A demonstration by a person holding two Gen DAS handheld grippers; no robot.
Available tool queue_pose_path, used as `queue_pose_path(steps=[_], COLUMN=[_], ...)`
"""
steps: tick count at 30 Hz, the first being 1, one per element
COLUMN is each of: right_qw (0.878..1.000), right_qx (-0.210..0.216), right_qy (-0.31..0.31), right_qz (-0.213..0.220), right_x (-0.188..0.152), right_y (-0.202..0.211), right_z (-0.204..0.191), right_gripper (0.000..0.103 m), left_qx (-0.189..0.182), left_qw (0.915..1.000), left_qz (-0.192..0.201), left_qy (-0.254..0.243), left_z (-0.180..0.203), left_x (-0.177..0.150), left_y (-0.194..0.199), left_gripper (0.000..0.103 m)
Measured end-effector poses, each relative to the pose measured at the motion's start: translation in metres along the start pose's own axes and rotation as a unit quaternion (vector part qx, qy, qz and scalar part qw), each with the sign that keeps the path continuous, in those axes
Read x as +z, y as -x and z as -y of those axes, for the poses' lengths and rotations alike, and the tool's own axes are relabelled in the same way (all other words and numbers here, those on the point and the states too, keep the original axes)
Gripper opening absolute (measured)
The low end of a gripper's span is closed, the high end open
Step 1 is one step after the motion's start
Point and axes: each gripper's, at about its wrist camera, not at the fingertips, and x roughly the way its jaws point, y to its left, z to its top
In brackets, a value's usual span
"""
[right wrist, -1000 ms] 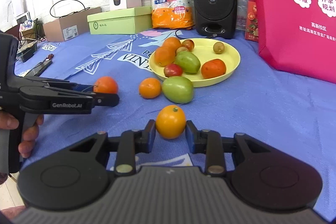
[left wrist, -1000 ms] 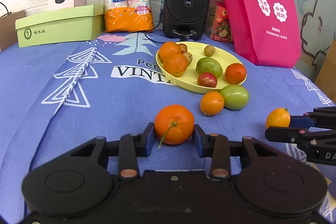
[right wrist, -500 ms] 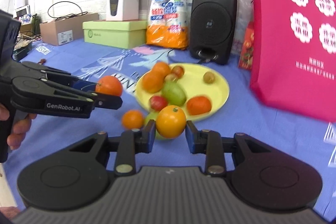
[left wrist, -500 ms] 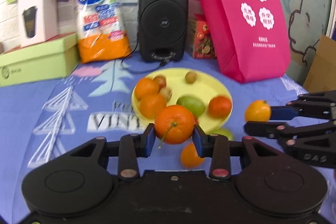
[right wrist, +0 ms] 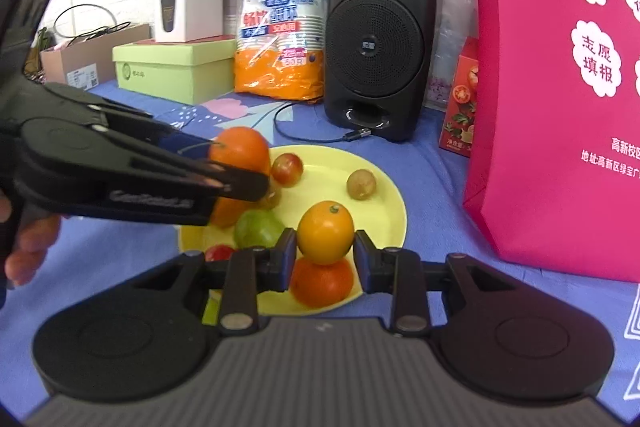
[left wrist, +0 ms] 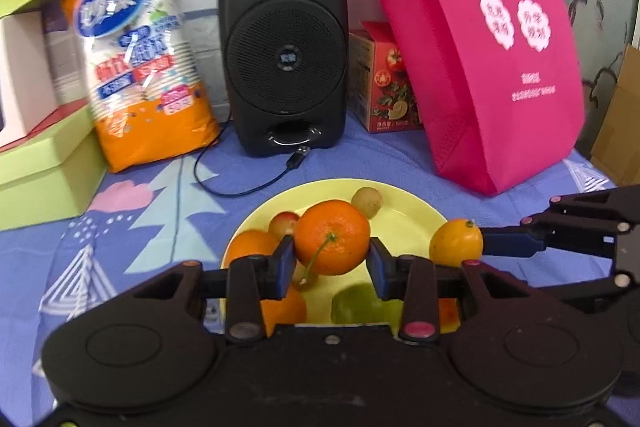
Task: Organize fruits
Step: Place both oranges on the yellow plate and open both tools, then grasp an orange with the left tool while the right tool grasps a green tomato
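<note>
Your left hand-held gripper [left wrist: 331, 261] is clamped on a tangerine [left wrist: 332, 237], one pad on each side of it, its green stem hanging down at the front. You hold it in the air above the yellow plate [left wrist: 412, 223], over the left half as the left wrist camera sees it. Your right hand-held gripper [right wrist: 325, 259] is closed narrow on a smaller yellow-orange fruit [right wrist: 326, 231], pinched between both pads and also held above the plate, nearer its right rim. In the left wrist view that fruit shows at the tip of the right gripper, just beside the plate's right edge.

On the plate lie two more oranges [left wrist: 250, 245] at the left, a green fruit [right wrist: 258, 227] near the front, a small red fruit [right wrist: 219, 251] half hidden behind your right gripper's finger, a red-and-yellow one [right wrist: 287, 168] toward the back, and a small brownish-green one [right wrist: 361, 184] apart at the back right. Another orange [right wrist: 322, 283] sits at the plate's near rim, right below the fruit in your right gripper.

The plate stands on a blue printed cloth [left wrist: 120, 227] covering the bench. Behind it are a black speaker [left wrist: 282, 43] with its cable trailing to the plate's far edge, an orange pack of paper cups [left wrist: 144, 59] to the left, a green box [right wrist: 172, 67], a small red carton [left wrist: 384, 79] and a pink bag [left wrist: 488, 39] at the right. Part of your hand [right wrist: 28, 243] shows on the left gripper's grip.
</note>
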Motion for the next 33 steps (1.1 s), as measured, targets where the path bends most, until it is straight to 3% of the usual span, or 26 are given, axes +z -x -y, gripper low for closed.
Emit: queue_pose_path(steps=[5, 9, 18, 21, 25, 33], right_qw=[1.000, 1.000, 1.000, 1.000, 1.000, 0.999], right_qx=[-0.005, -0.006, -0.014, -0.012, -0.001, 0.032], right_qy=[-0.008, -0.017, -0.011, -0.011, -0.021, -0.018], right_qz=[-0.011, -0.020, -0.010, -0.001, 0.006, -0.001], right_x=[0.005, 0.004, 0.001, -0.005, -0.020, -0.054], right_y=[-0.018, -0.029, -0.018, 0.000, 0.022, 0.048], right_z=[0.008, 0.013, 0.010, 0.008, 0.003, -0.029], right_gripper=[0.030, 0.030, 0.033, 0.036, 0.040, 0.040], left_qx=[-0.009, -0.007, 0.009, 0.011, 0.014, 0.015], left_qw=[0.9993, 0.9993, 0.9997, 0.9992, 0.9986, 0.9985], left_qz=[-0.034, -0.027, 0.014, 0.033, 0.043, 0.028], left_qy=[0.015, 0.026, 0.017, 0.019, 0.026, 0.044], left_z=[-0.001, -0.003, -0.013, -0.019, -0.021, -0.008], left_x=[0.007, 0.007, -0.002, -0.016, -0.046, -0.105], left_y=[-0.034, -0.038, 0.009, 0.039, 0.070, 0.093], left_gripper=[0.037, 0.042, 0.044, 0.051, 0.052, 0.052])
